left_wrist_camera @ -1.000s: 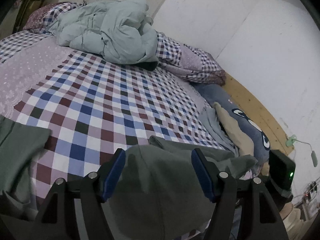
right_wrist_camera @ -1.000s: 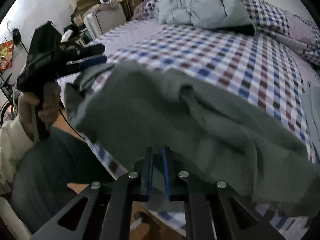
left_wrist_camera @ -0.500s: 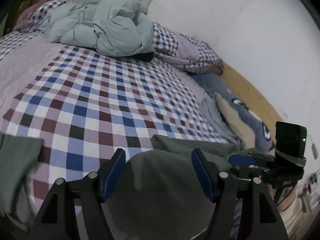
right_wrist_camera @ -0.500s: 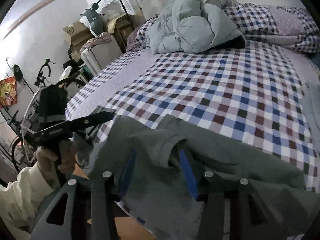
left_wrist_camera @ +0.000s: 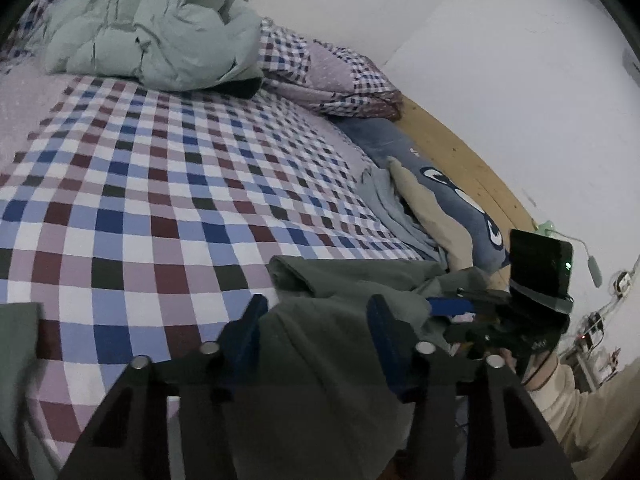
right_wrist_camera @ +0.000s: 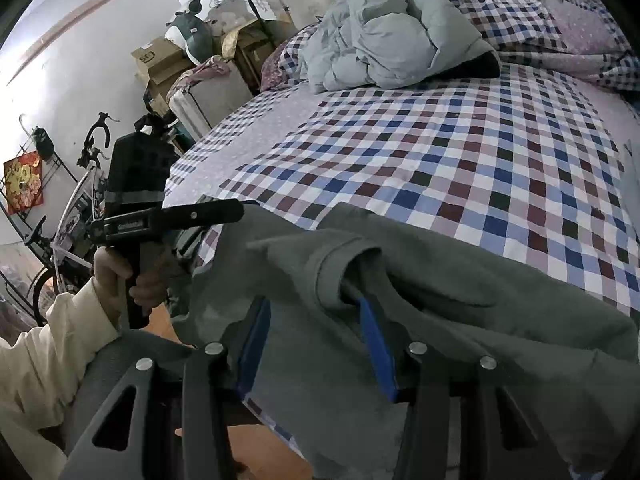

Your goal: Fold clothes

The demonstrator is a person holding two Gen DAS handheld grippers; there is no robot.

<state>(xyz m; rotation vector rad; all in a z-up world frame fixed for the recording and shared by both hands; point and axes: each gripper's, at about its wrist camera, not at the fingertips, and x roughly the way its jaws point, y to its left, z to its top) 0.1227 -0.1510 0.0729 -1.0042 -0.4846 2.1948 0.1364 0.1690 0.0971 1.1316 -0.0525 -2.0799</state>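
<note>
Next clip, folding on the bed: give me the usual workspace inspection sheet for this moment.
Surface: checked bedspread, mostly bare.
Job's things: grey-green garment lying over the bed's near edge.
Clutter: pale puffy jacket at the head; blue cartoon cushion and other fabric along the wall side.
Grippers: left gripper and right gripper both open, fingers astride the garment.
Cables: nothing seen.
Surroundings: cardboard boxes, bicycle.

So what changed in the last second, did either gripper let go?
The right gripper opened its fingers and let go of the grey garment, which now lies on the checked bedspread. The left gripper stayed open over the cloth.
</note>
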